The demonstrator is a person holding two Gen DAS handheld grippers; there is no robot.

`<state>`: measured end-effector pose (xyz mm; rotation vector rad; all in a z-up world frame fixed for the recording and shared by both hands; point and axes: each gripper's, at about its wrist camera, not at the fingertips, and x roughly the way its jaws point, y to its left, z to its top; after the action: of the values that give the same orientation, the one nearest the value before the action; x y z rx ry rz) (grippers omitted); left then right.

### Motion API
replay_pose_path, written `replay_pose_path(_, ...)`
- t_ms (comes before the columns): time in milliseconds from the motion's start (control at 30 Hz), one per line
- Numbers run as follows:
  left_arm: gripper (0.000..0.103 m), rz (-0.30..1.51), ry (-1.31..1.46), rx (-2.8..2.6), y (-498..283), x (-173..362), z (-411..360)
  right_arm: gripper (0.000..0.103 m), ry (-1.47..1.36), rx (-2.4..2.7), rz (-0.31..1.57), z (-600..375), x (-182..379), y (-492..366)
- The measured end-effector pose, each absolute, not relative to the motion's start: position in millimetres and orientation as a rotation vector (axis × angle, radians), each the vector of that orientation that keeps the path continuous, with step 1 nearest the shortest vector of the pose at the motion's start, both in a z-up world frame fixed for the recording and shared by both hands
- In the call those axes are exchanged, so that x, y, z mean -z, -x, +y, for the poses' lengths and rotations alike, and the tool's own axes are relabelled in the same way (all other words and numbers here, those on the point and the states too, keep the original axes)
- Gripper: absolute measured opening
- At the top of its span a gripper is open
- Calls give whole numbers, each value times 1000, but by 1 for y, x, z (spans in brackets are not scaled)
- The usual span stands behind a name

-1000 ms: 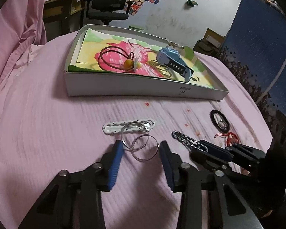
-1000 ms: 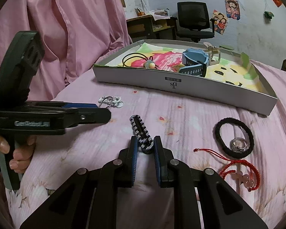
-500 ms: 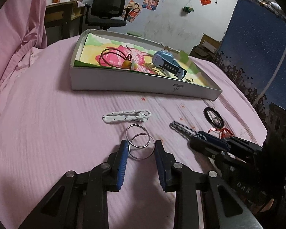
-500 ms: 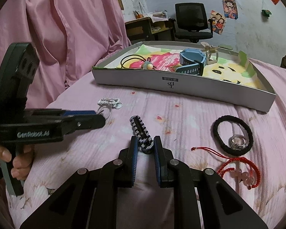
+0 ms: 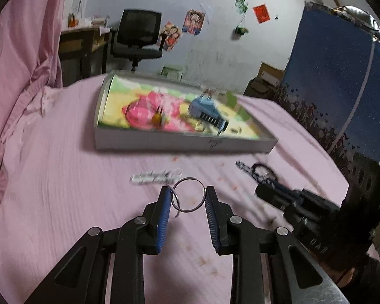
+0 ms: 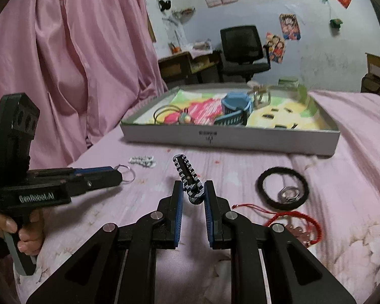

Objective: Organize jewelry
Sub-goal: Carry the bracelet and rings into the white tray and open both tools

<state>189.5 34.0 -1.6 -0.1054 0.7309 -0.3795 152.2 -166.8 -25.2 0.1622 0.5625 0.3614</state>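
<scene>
My left gripper (image 5: 187, 200) is shut on the silver hoop rings (image 5: 188, 195) and holds them lifted above the pink bed; it also shows in the right wrist view (image 6: 119, 174) with the rings (image 6: 126, 173) at its tip. My right gripper (image 6: 193, 195) is shut on the black-and-white chain bracelet (image 6: 188, 177), raised off the sheet. The white jewelry box (image 6: 230, 139) lies beyond, holding a blue watch (image 6: 235, 109) and a black cord necklace (image 6: 168, 112). In the left wrist view the box (image 5: 185, 141) is blurred.
A white perforated strap (image 6: 142, 161) lies on the sheet before the box. A black hair tie (image 6: 282, 187) with a silver ring (image 6: 288, 193) inside and a red beaded cord bracelet (image 6: 293, 223) lie at right. A pink curtain (image 6: 63, 50) hangs at left.
My left gripper closed on the hoop rings and lifted them off the sheet. My right gripper has lifted the chain bracelet, tilting it upward.
</scene>
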Motion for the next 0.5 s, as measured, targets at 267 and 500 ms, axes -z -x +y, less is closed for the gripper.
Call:
replay_pose_path(267,26,633,60,410,-196,-29,18,14,-175,-320,476,-176,14,-141)
replay_pose_path(500,26,617,11,458,-233,-56,-2,14,-227,-248,425,-197,-15,-157)
